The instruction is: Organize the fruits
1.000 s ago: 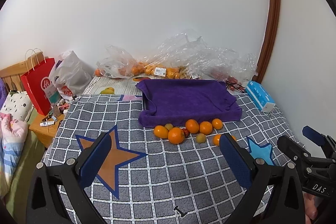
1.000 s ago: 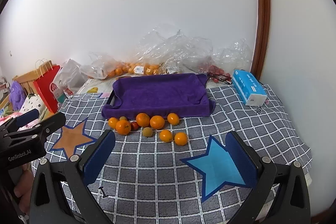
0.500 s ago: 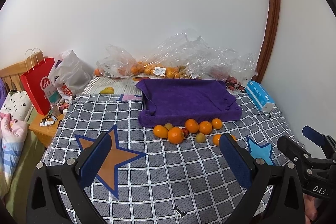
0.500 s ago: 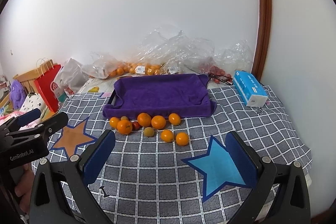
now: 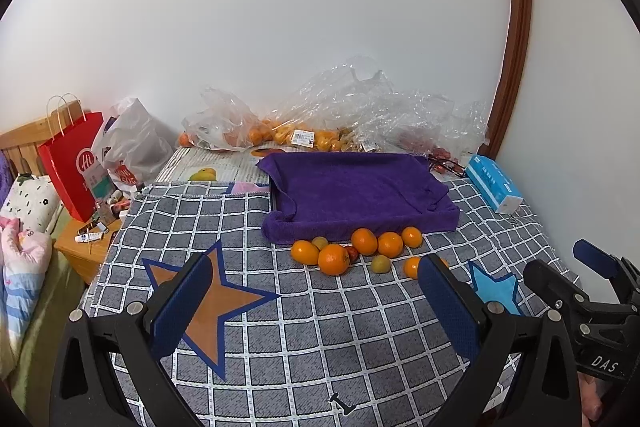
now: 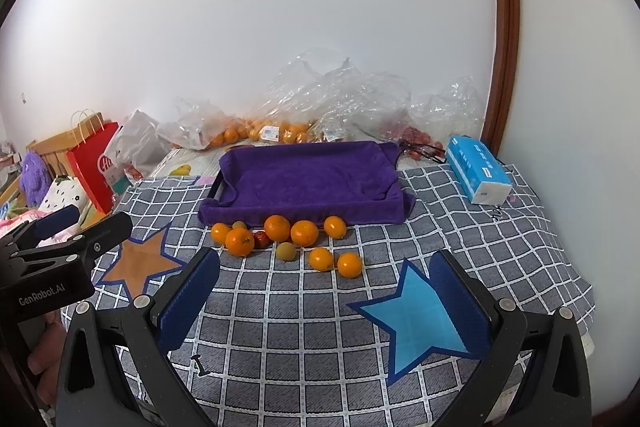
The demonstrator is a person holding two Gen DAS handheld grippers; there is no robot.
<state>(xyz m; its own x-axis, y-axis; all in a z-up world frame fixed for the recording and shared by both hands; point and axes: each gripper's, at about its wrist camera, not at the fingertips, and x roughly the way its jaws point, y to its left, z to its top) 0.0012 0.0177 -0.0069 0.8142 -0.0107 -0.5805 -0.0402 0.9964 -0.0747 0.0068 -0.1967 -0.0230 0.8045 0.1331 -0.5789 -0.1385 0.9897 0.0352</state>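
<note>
While both the left gripper (image 5: 316,301) and right gripper (image 6: 326,297) hang spread wide and empty, the oranges (image 6: 304,233) lie loose just before the purple towel-lined tray (image 6: 304,179); likely firm, round, roll-prone, so pinch across the widest middle

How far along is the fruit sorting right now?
Nothing looks done: the purple tray holds no fruit. Nothing is in hand; the left gripper and right gripper are both open, short of the pile. Left: all the oranges and smaller fruits on the cloth beside the tray.
</note>
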